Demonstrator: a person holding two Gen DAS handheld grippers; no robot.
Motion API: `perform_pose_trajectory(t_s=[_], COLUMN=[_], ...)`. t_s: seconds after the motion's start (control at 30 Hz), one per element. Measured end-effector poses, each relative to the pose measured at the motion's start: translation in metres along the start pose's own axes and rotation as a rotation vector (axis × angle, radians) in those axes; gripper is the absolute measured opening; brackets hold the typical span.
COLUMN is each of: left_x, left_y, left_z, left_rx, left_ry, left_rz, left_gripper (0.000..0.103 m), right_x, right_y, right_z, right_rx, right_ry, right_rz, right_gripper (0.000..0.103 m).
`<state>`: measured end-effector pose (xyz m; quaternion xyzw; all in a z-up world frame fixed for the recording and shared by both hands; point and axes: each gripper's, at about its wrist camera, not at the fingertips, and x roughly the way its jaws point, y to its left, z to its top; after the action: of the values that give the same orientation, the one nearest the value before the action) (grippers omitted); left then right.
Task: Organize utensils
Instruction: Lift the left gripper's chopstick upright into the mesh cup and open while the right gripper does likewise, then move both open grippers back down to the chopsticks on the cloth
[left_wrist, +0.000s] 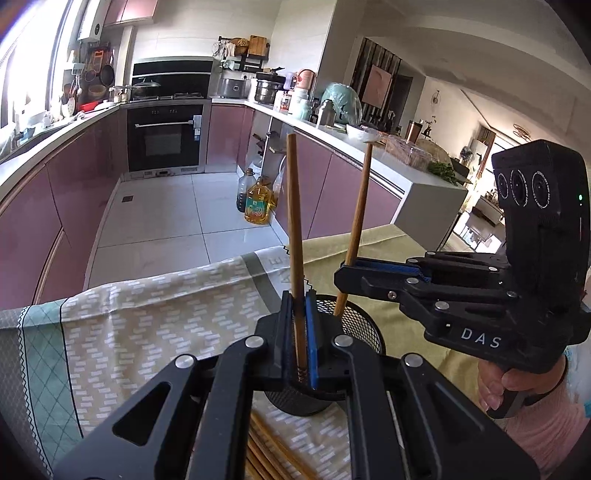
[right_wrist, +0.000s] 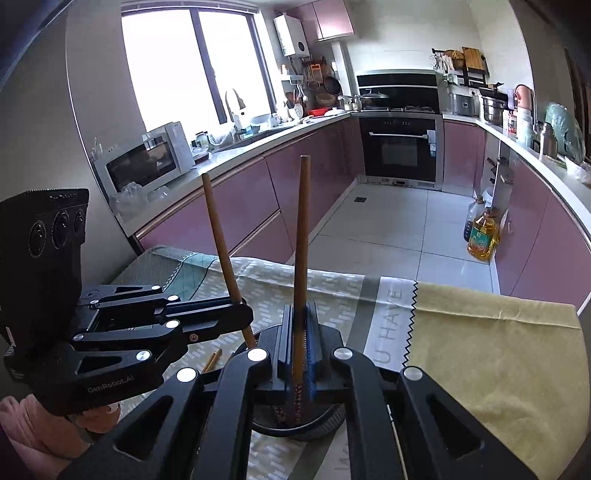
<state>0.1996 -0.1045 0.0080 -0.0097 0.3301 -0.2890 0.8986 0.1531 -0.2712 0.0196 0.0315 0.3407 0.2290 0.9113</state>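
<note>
Left chopstick: brown wooden chopstick (left_wrist: 295, 229), long axis near upright, patterned end low over the black wire-mesh cup (left_wrist: 354, 325).
Right chopstick: second brown wooden chopstick (right_wrist: 301, 258), near upright, patterned end low at the cup's rim.
Left gripper (left_wrist: 300, 332): pads pressed together, pinching the left chopstick.
Right gripper (right_wrist: 300, 347): pads pressed together, pinching the right chopstick.
Loose chopsticks (left_wrist: 269, 454): flat on the patterned cloth (left_wrist: 147, 325).

A table covered by a patterned tablecloth (left_wrist: 147, 314) carries a black mesh holder (left_wrist: 354, 325) under the claws and loose chopsticks (left_wrist: 269, 454) nearer.
</note>
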Motion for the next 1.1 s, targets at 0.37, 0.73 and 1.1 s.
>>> perform_pose_trajectory(t_s=[0.37,0.73,1.1], left_x=[0.0,-0.07,-0.082], left_y=[0.005,0.017,0.049], left_z=[-0.006,-0.047,-0.122], left_rx=[-0.027,0.005,-0.04], left_ry=[-0.011,-0.118,0.038], left_rz=[0.045,0.161,0.242], left_gripper=[0.022,0.052,0.056], right_x=[0.007,-0.05,-0.016], right_y=[-0.008,0.03,0.064], right_z=[0.003,-0.026,-0.091], right_rx=[0.046,-0.046,-0.068], right_ry=[-0.02,-0.12,0.059], right_rz=[-0.027,0.068,0.125], right_gripper=[0.02,0.043,0.046])
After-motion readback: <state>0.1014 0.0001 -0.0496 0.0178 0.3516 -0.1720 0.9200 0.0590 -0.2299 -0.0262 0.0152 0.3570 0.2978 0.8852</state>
